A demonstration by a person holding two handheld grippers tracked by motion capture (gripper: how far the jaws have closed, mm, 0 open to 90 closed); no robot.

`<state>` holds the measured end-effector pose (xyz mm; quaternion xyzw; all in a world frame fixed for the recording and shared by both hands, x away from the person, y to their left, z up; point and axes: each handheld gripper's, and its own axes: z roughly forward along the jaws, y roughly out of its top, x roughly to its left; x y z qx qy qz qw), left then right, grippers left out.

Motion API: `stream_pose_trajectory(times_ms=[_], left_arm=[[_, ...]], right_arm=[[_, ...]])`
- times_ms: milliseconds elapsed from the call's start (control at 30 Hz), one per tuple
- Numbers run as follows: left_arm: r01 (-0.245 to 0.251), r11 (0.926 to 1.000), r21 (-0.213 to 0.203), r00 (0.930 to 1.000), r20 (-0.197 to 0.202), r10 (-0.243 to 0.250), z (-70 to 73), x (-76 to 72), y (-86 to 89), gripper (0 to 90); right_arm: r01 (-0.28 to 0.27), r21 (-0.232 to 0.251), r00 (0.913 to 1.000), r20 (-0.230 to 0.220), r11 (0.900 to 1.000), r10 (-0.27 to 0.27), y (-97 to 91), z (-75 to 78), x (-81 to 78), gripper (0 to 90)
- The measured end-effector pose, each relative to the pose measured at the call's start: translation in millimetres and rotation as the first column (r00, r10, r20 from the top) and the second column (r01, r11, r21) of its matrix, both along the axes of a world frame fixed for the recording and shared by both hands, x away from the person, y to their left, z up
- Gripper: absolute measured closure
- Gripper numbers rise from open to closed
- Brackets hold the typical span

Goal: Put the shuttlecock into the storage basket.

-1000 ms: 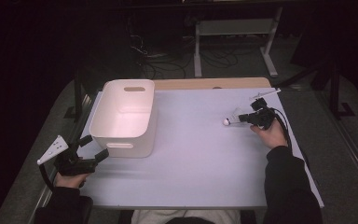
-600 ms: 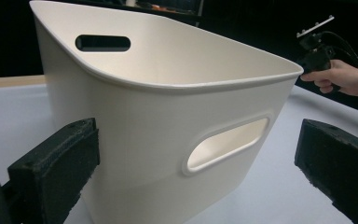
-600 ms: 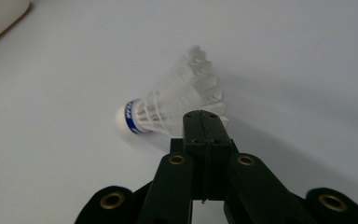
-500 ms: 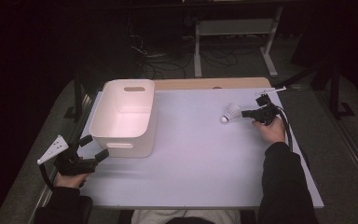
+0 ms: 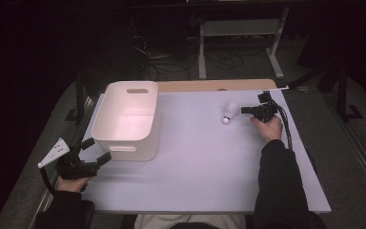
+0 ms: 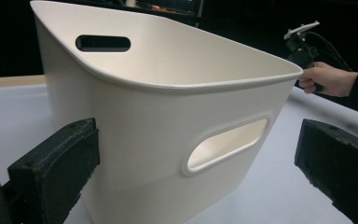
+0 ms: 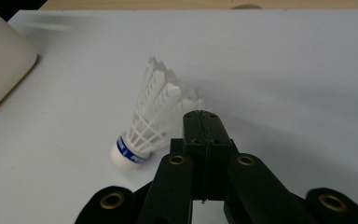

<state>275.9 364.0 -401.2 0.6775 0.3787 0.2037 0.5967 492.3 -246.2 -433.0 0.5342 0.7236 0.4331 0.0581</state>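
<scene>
White shuttlecock (image 7: 151, 116) on table, just beyond closed right claw (image 7: 203, 122)

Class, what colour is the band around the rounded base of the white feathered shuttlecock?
Blue, on the white feathered shuttlecock, seen best in the right gripper view.

White shuttlecock (image 7: 156, 116) (blue band), cream bin (image 5: 128, 117).

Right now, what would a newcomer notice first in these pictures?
First the big white plastic bin with cut-out handles, standing on the left part of the pale table. Next the white shuttlecock far right, its cork tip pointing toward the person. The shut right hand-held gripper is at its feathers; the open left hand-held gripper faces the bin's near wall.
</scene>
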Motion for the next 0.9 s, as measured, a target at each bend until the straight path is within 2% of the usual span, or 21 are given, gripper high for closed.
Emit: stream_pose_trajectory(times_ms=[133, 200, 267, 433, 633, 900], left_arm=[[0.001, 1.0000, 0.001, 1.0000, 0.001, -0.001, 0.1, -0.4, 0.2, 0.0], [0.002, 1.0000, -0.001, 1.0000, 0.001, -0.002, 0.1, -0.5, 0.3, 0.0], [0.001, 1.0000, -0.004, 1.0000, 0.000, -0.001, -0.3, -0.3, 1.0, 0.0], [0.003, 1.0000, -0.002, 1.0000, 0.001, -0.003, -0.2, -0.4, 0.6, 0.0], [0.001, 1.0000, -0.003, 1.0000, 0.000, -0.001, -0.2, -0.5, 0.4, 0.0], [0.002, 1.0000, -0.003, 1.0000, 0.000, -0.002, -0.1, -0.8, 0.6, 0.0]], right_arm=[[0.010, -0.002, 0.9995, -0.028, 0.9999, -0.011, 9.3, -0.8, 10.3, 89.3], [0.010, -0.002, 0.9995, -0.028, 0.9999, -0.011, 9.3, -0.8, 10.3, 89.3], [0.006, -0.001, 0.9997, -0.023, 1.0000, -0.006, 17.8, -1.7, 16.4, 89.3], [-0.003, 0.021, 0.9998, -0.020, 0.9998, 0.004, 26.4, -5.7, 18.8, 89.3], [-0.037, 0.036, 0.9991, -0.022, 0.9987, 0.038, 37.8, -10.1, 21.5, 89.3], [-0.103, 0.043, 0.9946, 0.013, 0.9938, 0.103, 62.9, 4.7, 27.4, 89.3]])
